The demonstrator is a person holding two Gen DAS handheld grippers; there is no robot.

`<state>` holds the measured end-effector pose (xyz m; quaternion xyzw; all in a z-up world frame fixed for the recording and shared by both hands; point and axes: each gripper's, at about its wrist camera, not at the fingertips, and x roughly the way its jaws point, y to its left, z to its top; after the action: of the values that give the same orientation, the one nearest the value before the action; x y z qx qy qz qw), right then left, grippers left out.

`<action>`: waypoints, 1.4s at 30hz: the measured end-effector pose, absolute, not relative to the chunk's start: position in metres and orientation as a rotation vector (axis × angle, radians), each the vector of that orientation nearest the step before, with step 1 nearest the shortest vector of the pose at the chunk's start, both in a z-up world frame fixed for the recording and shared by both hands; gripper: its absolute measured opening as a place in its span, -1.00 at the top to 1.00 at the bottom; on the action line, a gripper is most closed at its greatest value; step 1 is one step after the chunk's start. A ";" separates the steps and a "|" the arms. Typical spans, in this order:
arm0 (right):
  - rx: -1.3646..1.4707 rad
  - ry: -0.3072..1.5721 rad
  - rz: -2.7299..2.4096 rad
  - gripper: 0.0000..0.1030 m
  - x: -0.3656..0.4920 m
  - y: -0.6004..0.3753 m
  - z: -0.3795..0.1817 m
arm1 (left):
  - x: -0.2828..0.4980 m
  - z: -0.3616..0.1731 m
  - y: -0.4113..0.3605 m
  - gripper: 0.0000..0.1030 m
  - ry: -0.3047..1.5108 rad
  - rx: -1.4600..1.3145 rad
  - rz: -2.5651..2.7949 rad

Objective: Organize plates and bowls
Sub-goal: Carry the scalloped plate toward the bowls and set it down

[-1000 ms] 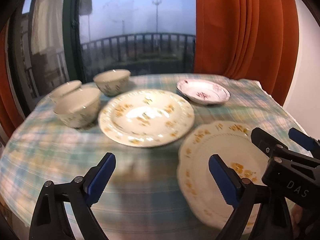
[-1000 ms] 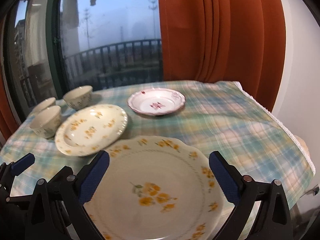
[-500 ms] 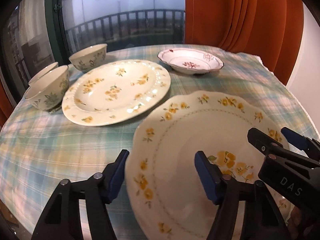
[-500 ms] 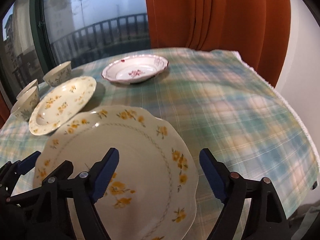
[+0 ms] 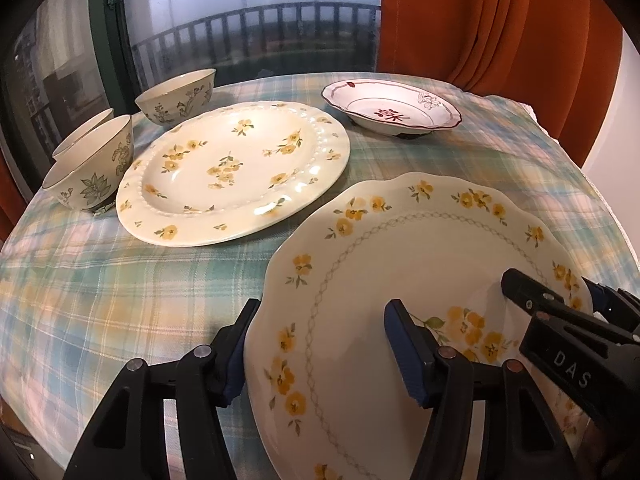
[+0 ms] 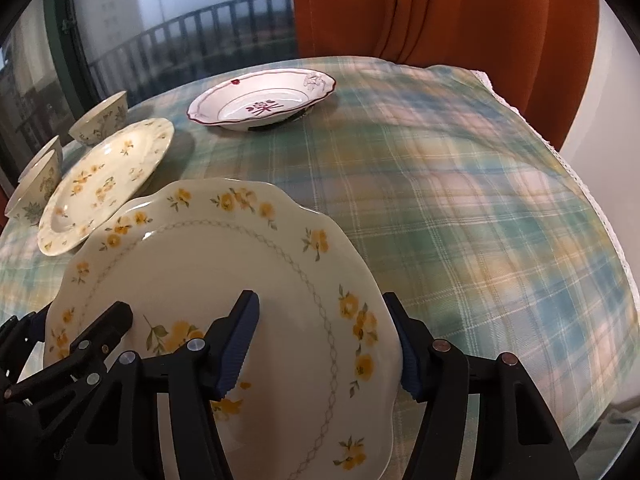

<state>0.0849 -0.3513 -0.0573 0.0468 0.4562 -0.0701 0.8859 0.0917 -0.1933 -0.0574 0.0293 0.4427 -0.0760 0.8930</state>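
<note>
Looking along the left gripper (image 5: 320, 344), its jaws, which have just been closing, straddle the left rim of the scalloped plate (image 5: 420, 264), one pad under the edge, one on its face; whether they actually press it I cannot tell. Beyond lie the beaded plate (image 5: 236, 168), the red-trimmed dish (image 5: 390, 108) and three bowls (image 5: 176, 96) on the plaid tablecloth (image 5: 120, 280).

From the right wrist, the right gripper (image 6: 324, 344) has likewise been closing over the same plate's right rim, pads at the edge, grip uncertain. The plate sits at the near table edge, its rim looking raised.
</note>
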 end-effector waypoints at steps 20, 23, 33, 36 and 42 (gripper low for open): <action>0.113 0.884 -0.186 -0.22 0.065 -0.288 -0.022 | 0.073 -0.025 -0.118 -0.24 0.855 0.039 -0.162; 0.106 0.872 -0.177 -0.23 0.066 -0.268 -0.017 | 0.072 -0.021 -0.099 -0.23 0.844 0.037 -0.150; 0.078 0.853 -0.140 -0.22 0.076 -0.187 -0.006 | 0.079 -0.015 -0.014 -0.23 0.818 -0.002 -0.113; 0.062 0.868 -0.126 -0.22 0.082 -0.161 -0.009 | 0.083 -0.017 0.011 -0.23 0.819 -0.022 -0.102; 0.064 0.934 -0.074 -0.22 0.100 -0.116 -0.025 | 0.090 -0.029 0.058 -0.23 0.840 -0.080 -0.066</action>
<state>0.1004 -0.1156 -0.0251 0.0306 0.4500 -0.0359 0.8918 0.0901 0.0583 -0.0294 -0.0387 0.4074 -0.0320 0.9119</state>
